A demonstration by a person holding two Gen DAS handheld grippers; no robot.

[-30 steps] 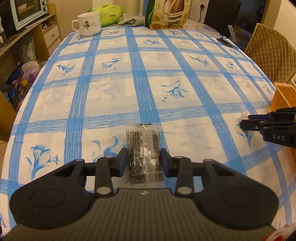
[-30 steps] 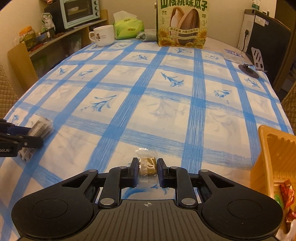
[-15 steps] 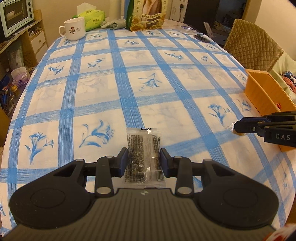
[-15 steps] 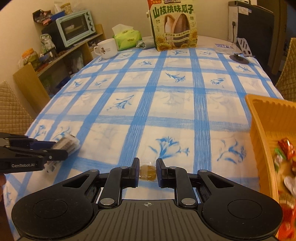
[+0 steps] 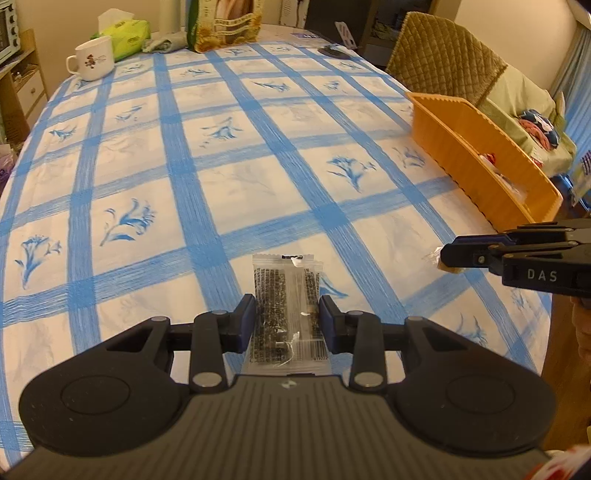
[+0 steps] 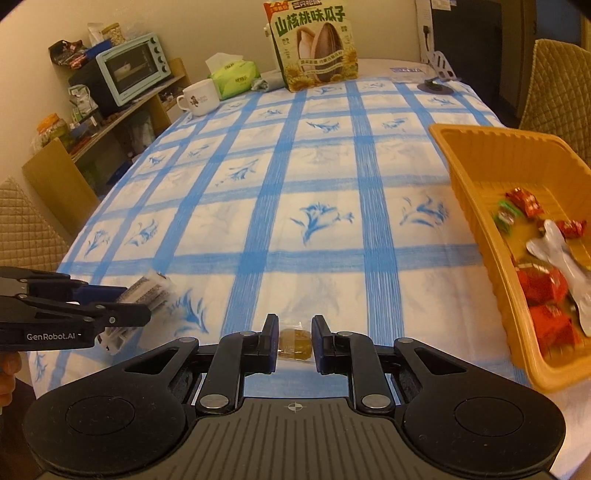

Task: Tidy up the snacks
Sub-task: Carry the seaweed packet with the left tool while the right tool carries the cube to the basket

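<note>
- Dining room, warm light: bench (image 5: 207, 155) under a blue-checked floral cloth, quilted chairs at its sides.
- Far edge of bench: white mug (image 5: 90, 59), green tissue pack (image 5: 125, 31), sunflower-seed bag (image 6: 314, 44); a shelf beside the bench carries a toaster oven (image 6: 131, 68).
- Orange basket (image 6: 476, 206): at the right edge of the bench, already holding red- and green-wrapped sweets and a silvery wrapper.
- Left hand-held gripper (image 5: 287, 323): clenched on a clear packet of dark snack (image 5: 286, 295), held off the cloth above the near edge, the packet sticking forward between the fingers.
- Right hand-held gripper (image 6: 294, 341): clamped on a small tan wrapped snack (image 6: 294, 341), near the basket's near left wall but not over it.
- Change since a second ago: both pieces lay on the cloth then; both are now lifted, and both views have swung toward the basket, which shows far more of its inside than before.
- Reading: pick-up is done for both items and the carry to the basket is in hand; neither item is inside it yet.
- Judgement on next step: the right piece looks closer and seems likely to go in first.
</note>
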